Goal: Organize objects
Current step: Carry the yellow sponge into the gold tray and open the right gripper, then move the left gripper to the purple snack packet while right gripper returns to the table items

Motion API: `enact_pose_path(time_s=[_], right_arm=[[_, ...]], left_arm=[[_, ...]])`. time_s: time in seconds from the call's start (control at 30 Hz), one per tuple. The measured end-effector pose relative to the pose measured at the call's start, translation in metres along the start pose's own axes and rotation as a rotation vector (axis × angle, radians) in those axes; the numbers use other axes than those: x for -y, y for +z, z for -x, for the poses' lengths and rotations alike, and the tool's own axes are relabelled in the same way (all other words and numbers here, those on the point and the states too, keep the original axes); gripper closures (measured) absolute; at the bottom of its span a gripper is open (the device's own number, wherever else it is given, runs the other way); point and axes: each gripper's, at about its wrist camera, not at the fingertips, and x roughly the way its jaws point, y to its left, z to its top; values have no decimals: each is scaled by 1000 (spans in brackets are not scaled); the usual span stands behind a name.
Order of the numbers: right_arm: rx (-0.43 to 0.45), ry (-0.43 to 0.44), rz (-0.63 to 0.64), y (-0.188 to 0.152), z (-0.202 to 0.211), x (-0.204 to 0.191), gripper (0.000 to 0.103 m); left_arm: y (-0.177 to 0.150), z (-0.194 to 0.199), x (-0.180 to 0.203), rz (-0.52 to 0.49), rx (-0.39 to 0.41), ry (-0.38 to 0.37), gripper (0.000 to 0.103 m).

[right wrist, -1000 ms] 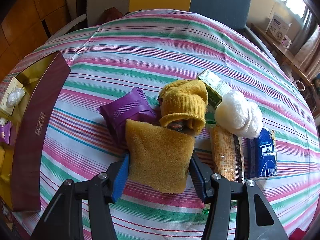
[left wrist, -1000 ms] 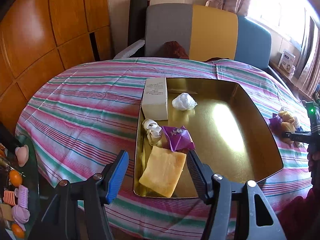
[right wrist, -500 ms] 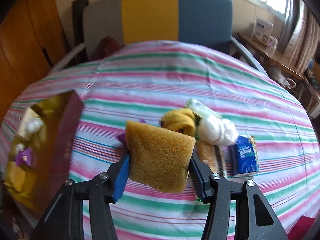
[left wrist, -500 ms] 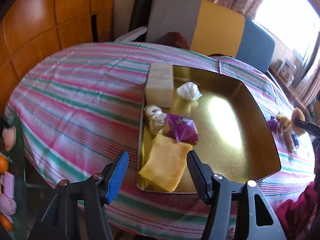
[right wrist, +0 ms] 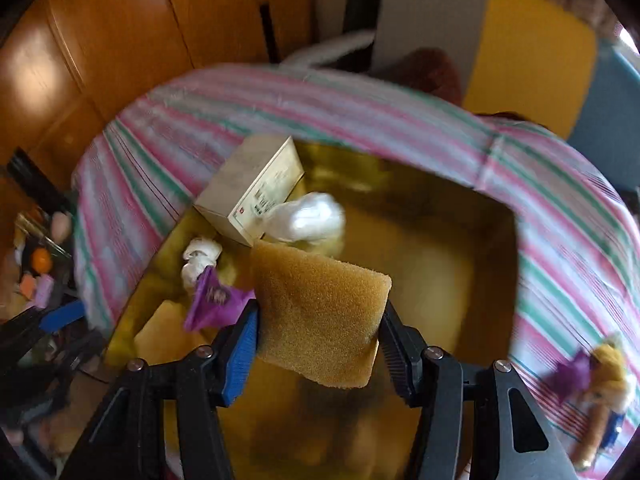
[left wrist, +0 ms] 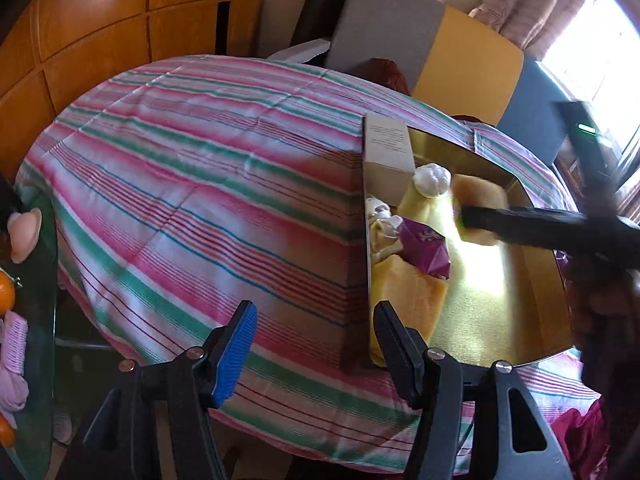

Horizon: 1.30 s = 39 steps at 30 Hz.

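Observation:
My right gripper [right wrist: 318, 314] is shut on a brown sponge [right wrist: 316, 280] and holds it over the gold tray [right wrist: 440, 272]. In the tray lie a white box [right wrist: 256, 184], a white plastic wad [right wrist: 308, 216], a purple wrapper [right wrist: 216, 300], a small white bundle [right wrist: 200, 256] and a yellow sponge [right wrist: 168, 332]. My left gripper [left wrist: 314, 316] is open and empty above the striped cloth [left wrist: 200, 184], just left of the tray's near left corner [left wrist: 366, 344]. In the left wrist view the right gripper's arm [left wrist: 520, 226] reaches in blurred over the tray [left wrist: 500, 300] with the sponge [left wrist: 480, 200].
A chair with a grey, yellow and blue back [left wrist: 460, 56] stands behind the round table. Wooden panels [left wrist: 100, 32] line the left wall. A glass side table [left wrist: 24, 280] with small items is at the left. A purple wrapper and a yellow toy [right wrist: 600, 368] lie on the cloth right of the tray.
My right gripper has carried the brown sponge from the pile on the cloth across to above the tray. My left gripper drifted left and rolled, so the tray now sits right in its view.

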Motion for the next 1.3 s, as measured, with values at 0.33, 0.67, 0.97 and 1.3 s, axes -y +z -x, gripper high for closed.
enact_pose_path(time_s=[0.33, 0.67, 0.97, 1.3], right_arm=[[9, 6, -168, 32, -47, 8, 33], [90, 49, -189, 3, 8, 19, 19], [146, -25, -157, -48, 61, 52, 13], [200, -184, -262, -108, 122, 152, 13]], left_arm=[[0, -6, -7, 20, -2, -20, 41], [0, 5, 3, -16, 29, -4, 41], [-5, 20, 33, -93, 53, -24, 41], [-12, 30, 85, -220, 62, -45, 40]])
